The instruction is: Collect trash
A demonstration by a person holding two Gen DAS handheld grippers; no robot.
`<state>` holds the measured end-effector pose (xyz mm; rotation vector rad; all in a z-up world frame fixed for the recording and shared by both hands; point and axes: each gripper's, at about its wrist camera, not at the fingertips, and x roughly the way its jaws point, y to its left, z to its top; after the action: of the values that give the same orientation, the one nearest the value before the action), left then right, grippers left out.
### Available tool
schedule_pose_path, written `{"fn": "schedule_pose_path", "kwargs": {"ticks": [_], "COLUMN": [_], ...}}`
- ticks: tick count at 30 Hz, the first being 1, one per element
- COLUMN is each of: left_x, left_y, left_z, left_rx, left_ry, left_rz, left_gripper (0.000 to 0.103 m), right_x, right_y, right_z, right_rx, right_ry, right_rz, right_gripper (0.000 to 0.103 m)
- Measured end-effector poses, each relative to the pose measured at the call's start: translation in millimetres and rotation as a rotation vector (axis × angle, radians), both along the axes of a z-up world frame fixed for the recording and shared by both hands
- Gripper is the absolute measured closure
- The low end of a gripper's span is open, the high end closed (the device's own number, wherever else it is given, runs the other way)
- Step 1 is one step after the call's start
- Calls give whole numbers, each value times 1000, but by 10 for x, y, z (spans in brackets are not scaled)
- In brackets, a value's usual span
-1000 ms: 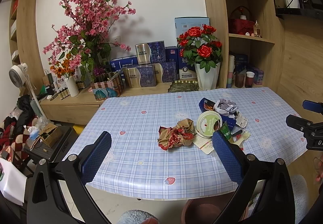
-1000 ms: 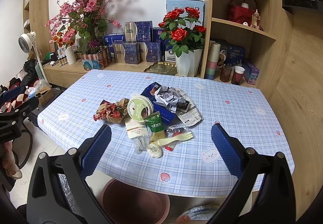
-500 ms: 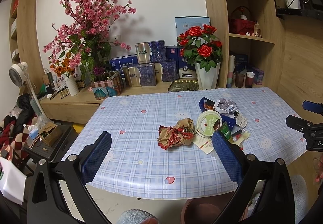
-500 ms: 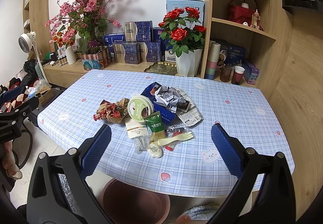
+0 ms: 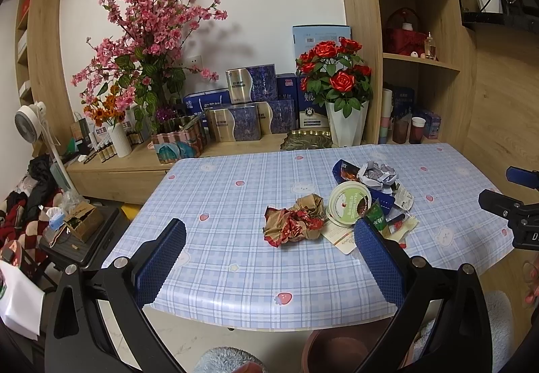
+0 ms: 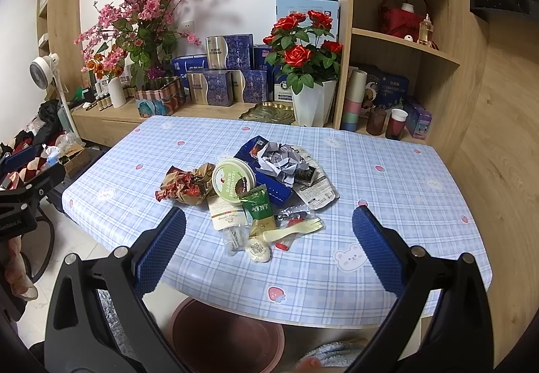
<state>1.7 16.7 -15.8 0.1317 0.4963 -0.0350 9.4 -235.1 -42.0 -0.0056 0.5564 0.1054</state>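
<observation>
Both tools hang short of the worktop's near edge with nothing in them: the left gripper [image 5: 269, 258] and the right gripper [image 6: 269, 255] each have their blue pads spread wide, framing the litter without touching any of it. Below the near rim sits a dark reddish round bin [image 6: 225, 332], only partly in view under the worktop [image 6: 387, 272], and I take it, not with certainty, for the place the rubbish is meant to go. So the job reads as not yet begun, the step in hand being the choice and approach of a first piece. Nearest the right gripper lie a small round white sachet [image 6: 258, 250], a pale plastic fork [image 6: 296, 228] and a clear wrapper [image 6: 232, 238], all low and flat, so they would call for a shallow, careful pinch at the surface. Just beyond are a green packet [image 6: 259, 204] and a white card [image 6: 226, 213], then the round green-and-white lid [image 6: 234, 182] leaning on the heap. Left of it, slightly apart, the crumpled red-and-brown wrapper [image 5: 296, 221] stands tall and loose, squarely ahead of the left gripper; it looks the easiest first grasp, needing a forward reach, a close on its bulk, and a carry back over the edge. Farthest in the pile are the crumpled grey-white paper [image 6: 283, 161] and the blue pouch [image 6: 256, 150] under it.
</observation>
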Motion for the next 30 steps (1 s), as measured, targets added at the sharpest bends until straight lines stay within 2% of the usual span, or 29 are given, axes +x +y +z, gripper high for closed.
{"fn": "schedule_pose_path", "kwargs": {"ticks": [5,9,16,21,24,29,30], "left_x": [86,211,410,559,621,863,930], "left_y": [7,98,306,354,303,185,162], "left_z": [-113,-304,-695,-869,-875,-865,-882], "left_rx": [-9,-56,-103,-125,-90,-82,-79], "left_ry": [42,102,197,260,240,234,242], "left_rz": [-6,-20,-52,-76,-52,-113,-123], "left_gripper": [5,5,5,5,5,7,11], "right_x": [17,81,217,350,447,574,597], "right_y": [-24,-38,-89,-85,-81,-58,-64], "right_z": [-60,-130,-393,-543,-641,-779,-801], "right_rx": [16,49,80,81,76,-2,-11], "right_ry": [1,32,78,100,134,153,153], "right_rz": [7,35,20,19,22,6,0], "right_gripper": [5,5,5,5,5,6,6]}}
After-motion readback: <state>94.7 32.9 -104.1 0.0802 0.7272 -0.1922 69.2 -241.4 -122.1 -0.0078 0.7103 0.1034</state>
